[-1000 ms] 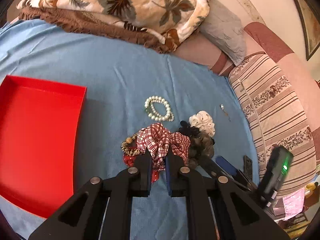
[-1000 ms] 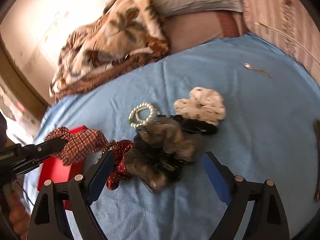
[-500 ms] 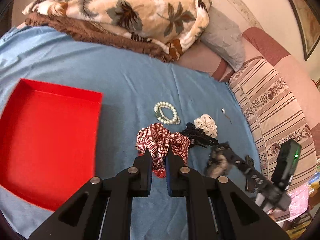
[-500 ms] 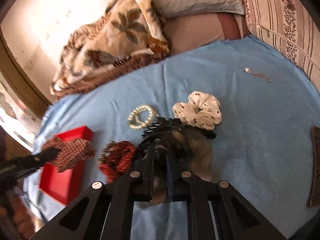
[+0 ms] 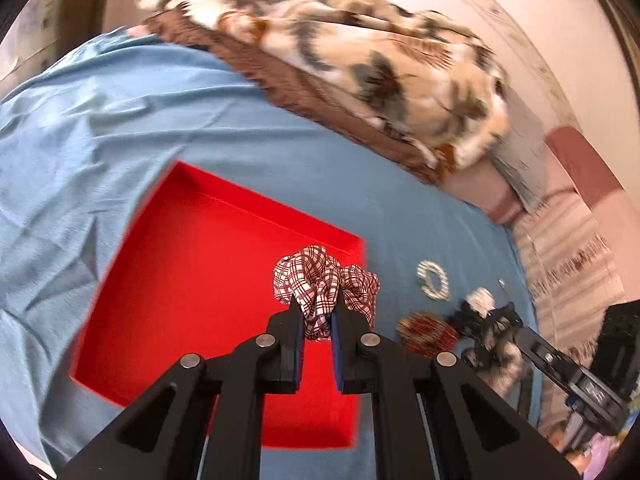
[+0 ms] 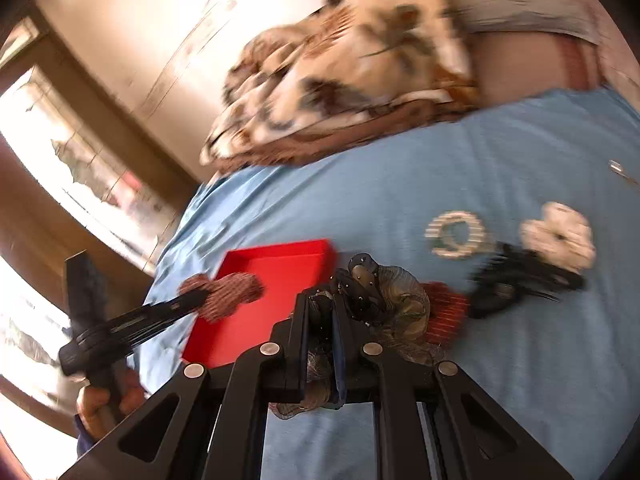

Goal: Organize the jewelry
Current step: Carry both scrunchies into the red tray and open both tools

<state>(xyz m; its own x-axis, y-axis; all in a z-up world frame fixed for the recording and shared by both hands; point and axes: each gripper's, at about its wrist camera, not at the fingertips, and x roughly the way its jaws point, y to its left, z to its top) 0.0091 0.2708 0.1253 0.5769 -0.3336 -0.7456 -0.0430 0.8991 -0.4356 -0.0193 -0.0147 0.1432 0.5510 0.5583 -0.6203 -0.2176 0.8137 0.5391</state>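
My left gripper (image 5: 316, 304) is shut on a red-and-white plaid scrunchie (image 5: 324, 288) and holds it above the right side of the open red tray (image 5: 192, 280). My right gripper (image 6: 320, 304) is shut on a grey-brown sheer scrunchie (image 6: 392, 300) lifted off the blue sheet, just right of the red tray (image 6: 272, 300). The left gripper with the plaid scrunchie (image 6: 228, 288) shows in the right wrist view over the tray. On the sheet lie a pearl bracelet (image 6: 460, 234), a white dotted scrunchie (image 6: 560, 236), a black hair clip (image 6: 516, 276) and a red dotted scrunchie (image 6: 448, 308).
A leaf-patterned blanket (image 5: 360, 48) with a brown fringe lies at the far edge of the blue sheet (image 5: 100, 120). A grey pillow (image 5: 524, 156) and striped cushions (image 5: 568, 248) stand at the right. A small silver pendant (image 6: 620, 170) lies far right on the sheet.
My left gripper carried the plaid scrunchie left, from the pile to above the red tray. My right gripper closed on the grey-brown scrunchie and lifted it toward the tray.
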